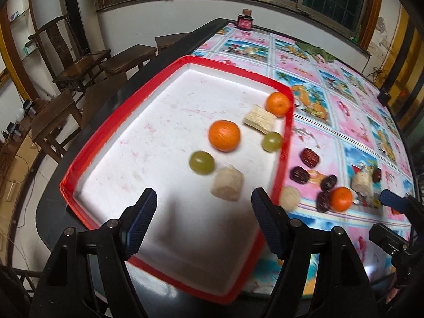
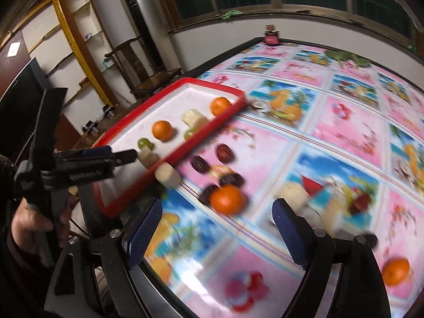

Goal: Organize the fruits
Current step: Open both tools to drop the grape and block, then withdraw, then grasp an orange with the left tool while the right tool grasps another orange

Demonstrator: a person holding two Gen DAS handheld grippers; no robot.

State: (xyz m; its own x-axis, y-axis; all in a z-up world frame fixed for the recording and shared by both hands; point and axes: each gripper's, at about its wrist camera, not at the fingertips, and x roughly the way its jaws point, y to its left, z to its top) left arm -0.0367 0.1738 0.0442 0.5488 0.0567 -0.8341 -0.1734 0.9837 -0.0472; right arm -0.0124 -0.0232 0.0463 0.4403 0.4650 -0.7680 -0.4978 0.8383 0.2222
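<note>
Holding two oranges (image 1: 224,135), two grapes (image 1: 201,162) and two cane pieces (image 1: 227,187), the tray (image 1: 127,111) is seen; both the left gripper (image 1: 202,206) and the right gripper (image 2: 217,212) are spread wide, empty.

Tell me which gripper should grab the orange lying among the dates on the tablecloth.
Probably the right gripper: it is open with that orange just ahead of its fingers. The left gripper, also open, hangs over the tray.

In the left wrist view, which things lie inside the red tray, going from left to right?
Green grape, orange, pale cut piece, flat pale piece, second grape, smaller orange, all in the red tray.
</note>
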